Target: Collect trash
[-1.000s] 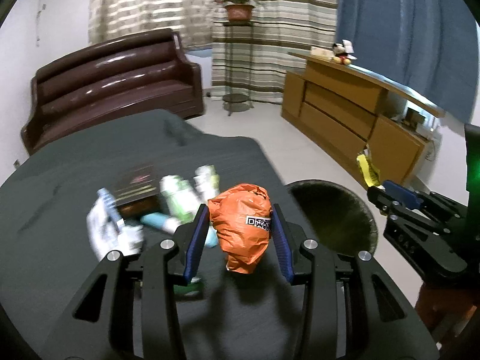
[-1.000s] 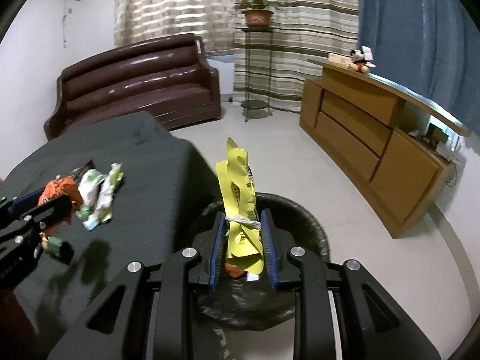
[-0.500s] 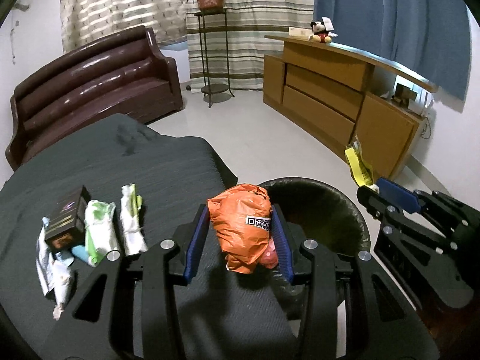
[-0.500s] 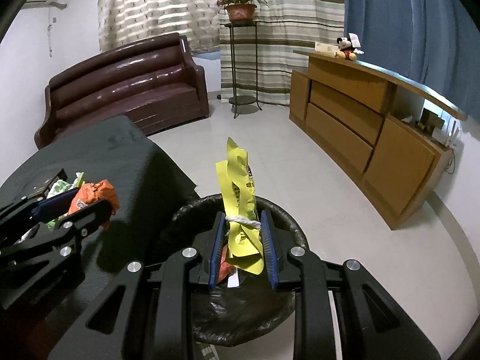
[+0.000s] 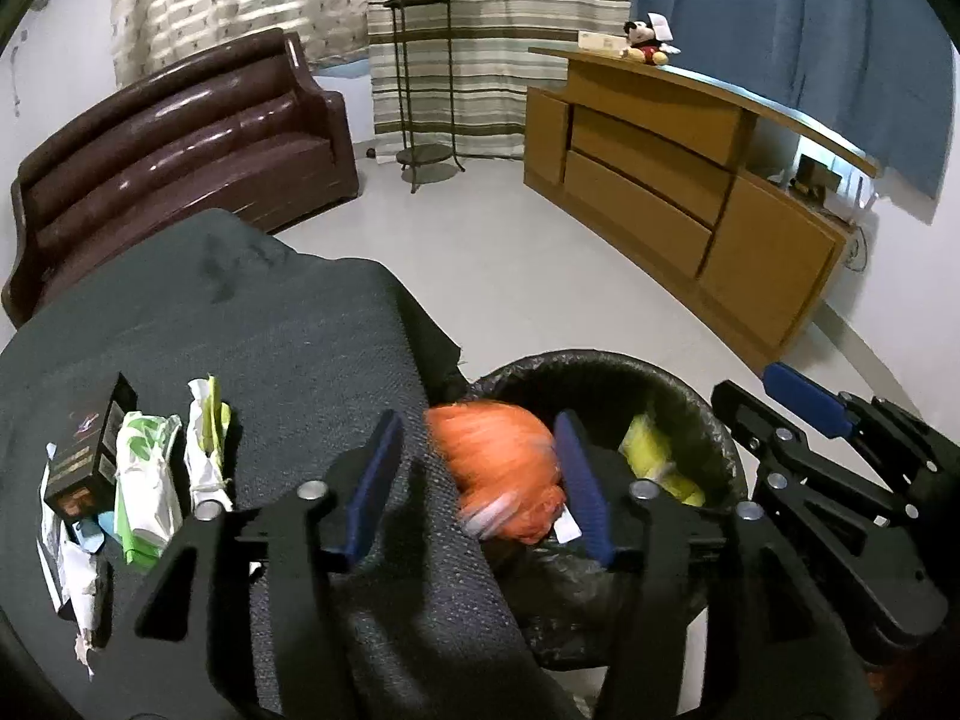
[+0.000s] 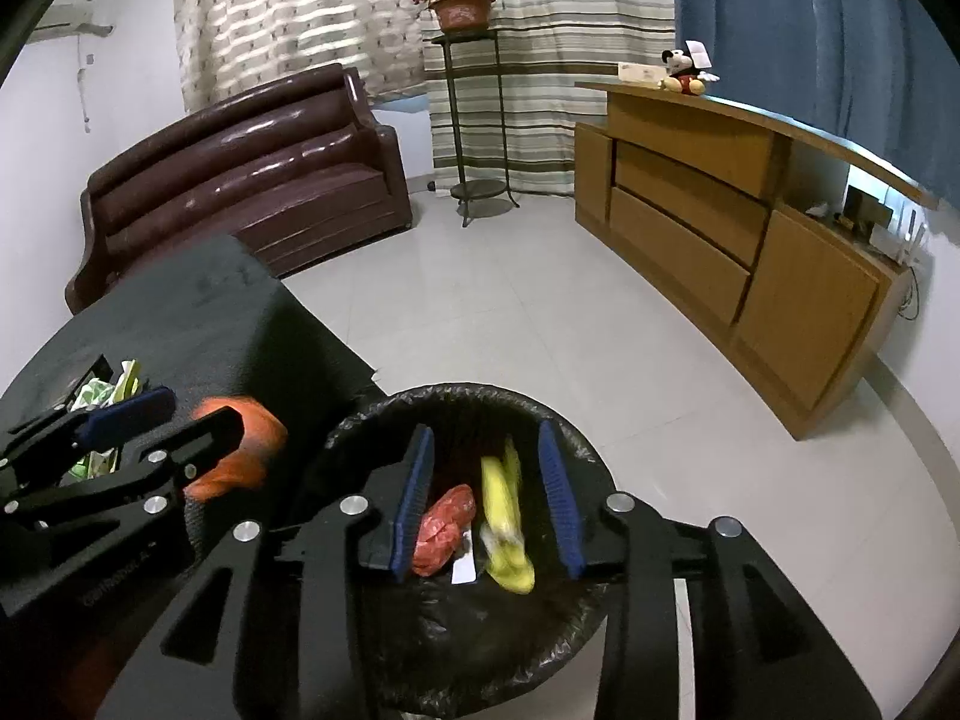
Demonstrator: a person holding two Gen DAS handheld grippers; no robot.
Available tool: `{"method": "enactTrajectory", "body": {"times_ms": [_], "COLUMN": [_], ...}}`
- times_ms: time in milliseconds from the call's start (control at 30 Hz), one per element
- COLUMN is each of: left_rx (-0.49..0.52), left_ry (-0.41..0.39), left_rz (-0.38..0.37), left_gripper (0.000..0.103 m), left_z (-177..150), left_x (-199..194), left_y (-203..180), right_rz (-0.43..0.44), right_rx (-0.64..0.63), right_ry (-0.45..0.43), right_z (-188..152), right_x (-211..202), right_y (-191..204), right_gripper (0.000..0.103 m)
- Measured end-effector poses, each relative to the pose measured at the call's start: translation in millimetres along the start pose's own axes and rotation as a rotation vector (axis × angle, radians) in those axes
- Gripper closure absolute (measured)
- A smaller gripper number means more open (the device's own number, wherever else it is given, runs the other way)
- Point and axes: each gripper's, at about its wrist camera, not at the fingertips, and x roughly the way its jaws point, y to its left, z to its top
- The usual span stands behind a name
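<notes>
**Two grippers let go over the bin**

Both grippers hang above the black-lined trash bin point(image 6: 576, 438), and both have just been opening. The right gripper point(image 6: 487, 492) stands with its blue pads apart; the yellow wrapper point(image 6: 507, 525) between them is blurred and touches neither pad, with its lower end down inside the bin. Beside it in the bin lie a red crumpled packet point(image 6: 443, 531) and a white slip point(image 6: 465, 567).

The left gripper point(image 5: 480, 480) is released too. The orange bag point(image 5: 498, 468), smeared with motion, sits between its pads at the bin's near rim, close against the right-hand pad; whether it still touches that pad I cannot tell. It hangs over the edge where the dark cloth-covered table point(image 5: 270, 324) meets the bin.

Left of that, on the cloth, more litter waits: a small black box point(image 5: 90, 450), a green-and-white packet point(image 5: 147, 498), a white-and-green wrapper point(image 5: 207, 450) and some white scraps point(image 5: 66, 564), all lying close together.

Beyond the table the pale tiled floor point(image 6: 540, 312) runs to a brown leather sofa point(image 6: 252, 180) on the left, a metal plant stand point(image 6: 477, 132) with a potted plant point(image 6: 459, 3) before striped curtains point(image 6: 540, 60), and a wooden sideboard point(image 6: 720, 228) on the right with a plush mouse toy point(image 6: 684, 72) on top.
</notes>
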Motion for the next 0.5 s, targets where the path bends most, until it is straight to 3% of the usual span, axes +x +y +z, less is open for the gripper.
{"method": "enactTrajectory", "body": {"times_ms": [500], "left_rx": [-0.022], "left_ry": [-0.038], "left_rz": [0.018], "left_gripper": [0.037], "left_z": [-10], "left_x": [-40], "left_y": [25], "right_rz": [0.029], "right_rx": [-0.018], "right_ry": [-0.022], "right_z": [0], "right_x": [-19], "right_y": [15], "right_gripper": [0.061]}}
